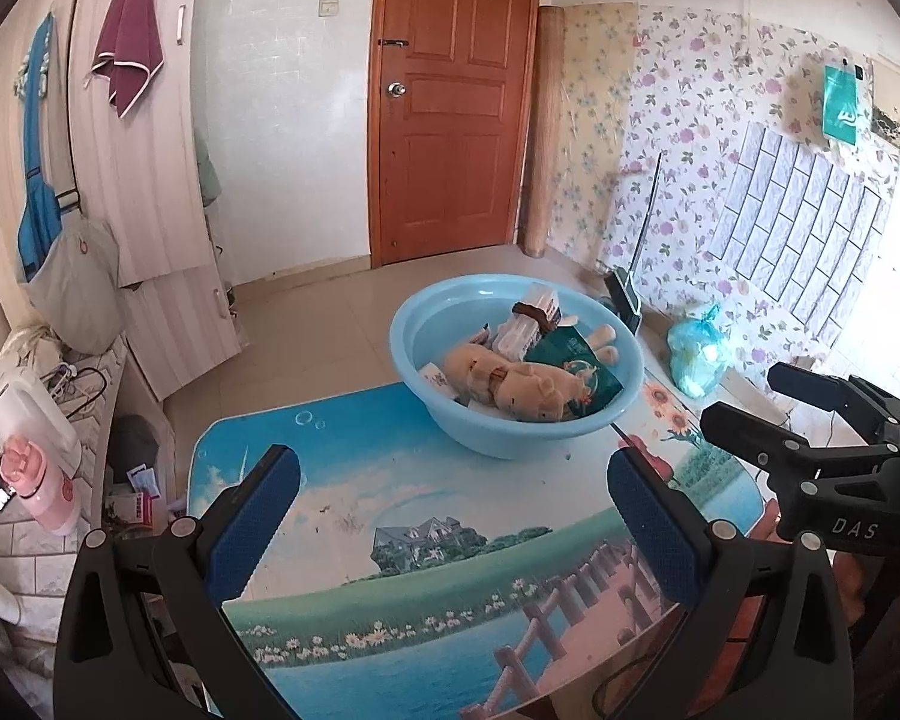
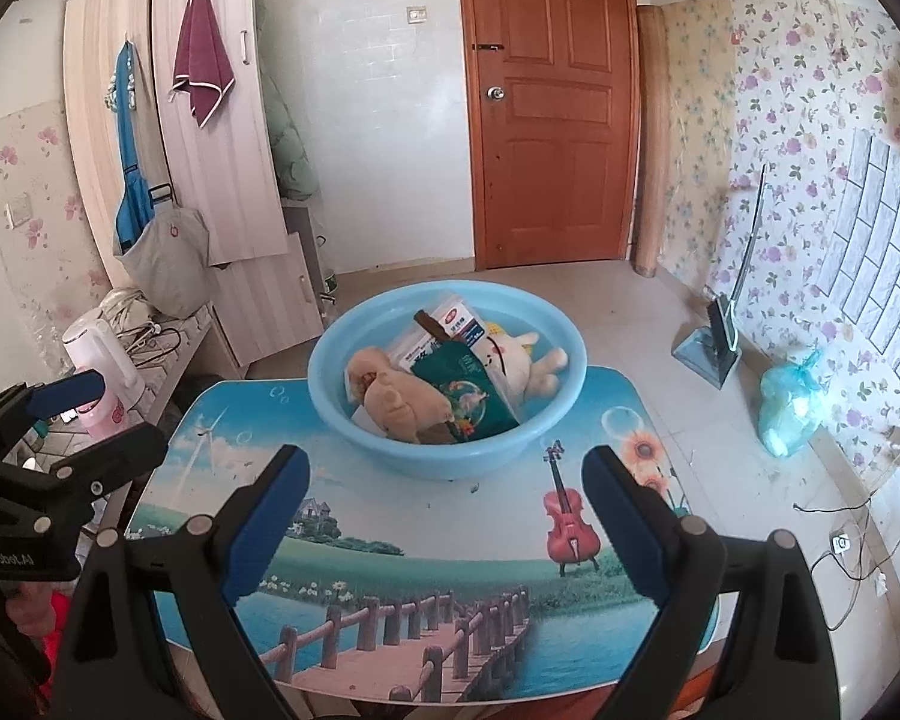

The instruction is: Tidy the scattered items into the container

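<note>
A light blue basin [image 1: 417, 324] [image 2: 330, 387] stands at the far end of the picture-printed table [image 1: 390, 516] [image 2: 450, 528]. Inside lie a tan plush toy [image 1: 510, 381] [image 2: 399, 399], a green packet [image 1: 582, 369] [image 2: 468, 387], white boxes [image 1: 537, 315] [image 2: 459, 321] and a white plush rabbit [image 2: 525, 360]. My left gripper [image 1: 453, 480] hovers open over the near table, nothing between its blue pads. My right gripper [image 2: 447, 480] is open too, short of the basin and holding nothing. Each gripper shows at the edge of the other's view: the right gripper [image 1: 750, 408], the left gripper [image 2: 96, 414].
A low shelf at the left holds a white kettle [image 1: 24, 414] [image 2: 105, 354] and cables. A blue plastic bag [image 1: 699, 354] [image 2: 789, 405] and a dustpan [image 2: 711, 342] sit on the floor at the right wall. A brown door [image 1: 453, 102] and wardrobe stand behind.
</note>
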A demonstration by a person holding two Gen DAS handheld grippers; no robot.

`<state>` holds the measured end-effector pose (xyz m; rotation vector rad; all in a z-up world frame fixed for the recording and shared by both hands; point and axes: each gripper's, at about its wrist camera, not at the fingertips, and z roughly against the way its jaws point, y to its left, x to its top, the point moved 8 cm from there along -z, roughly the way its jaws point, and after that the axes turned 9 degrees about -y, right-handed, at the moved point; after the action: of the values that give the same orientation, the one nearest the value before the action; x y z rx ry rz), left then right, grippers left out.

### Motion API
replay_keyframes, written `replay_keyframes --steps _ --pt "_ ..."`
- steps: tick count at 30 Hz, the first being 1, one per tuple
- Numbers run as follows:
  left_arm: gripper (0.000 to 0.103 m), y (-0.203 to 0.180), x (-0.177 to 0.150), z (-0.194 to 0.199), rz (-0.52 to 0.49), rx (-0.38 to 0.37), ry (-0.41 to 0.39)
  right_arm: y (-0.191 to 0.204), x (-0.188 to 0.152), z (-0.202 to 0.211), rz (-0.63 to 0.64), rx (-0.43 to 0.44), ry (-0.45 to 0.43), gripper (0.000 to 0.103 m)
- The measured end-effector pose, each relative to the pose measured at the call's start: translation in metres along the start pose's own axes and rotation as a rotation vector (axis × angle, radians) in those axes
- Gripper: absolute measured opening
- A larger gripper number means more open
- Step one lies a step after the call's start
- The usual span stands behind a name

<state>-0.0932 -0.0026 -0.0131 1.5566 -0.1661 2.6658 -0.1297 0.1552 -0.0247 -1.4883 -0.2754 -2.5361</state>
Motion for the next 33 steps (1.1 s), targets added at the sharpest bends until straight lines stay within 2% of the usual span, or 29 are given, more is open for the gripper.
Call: replay_keyframes --steps 12,18,24,33 --pt "0.103 -0.006 -0.009 0.01 -0.017 0.012 -0.003 -0.001 -0.011 0.013 -0.028 -0.017 -0.003 0.094" --pt "0.103 -0.008 -0.011 0.011 0.015 0.0 0.004 -0.006 -0.013 0.014 -0.051 -0.029 0.002 0.094" --pt "0.103 -0.019 -0.007 0.018 -0.035 -0.012 -0.035 -0.008 -0.014 0.015 -0.059 -0.028 0.001 0.094" --pt "0.103 -0.03 -0.004 0.019 -0.064 -0.033 -0.048 -0.007 -0.016 0.017 -0.052 -0.018 0.009 0.094"
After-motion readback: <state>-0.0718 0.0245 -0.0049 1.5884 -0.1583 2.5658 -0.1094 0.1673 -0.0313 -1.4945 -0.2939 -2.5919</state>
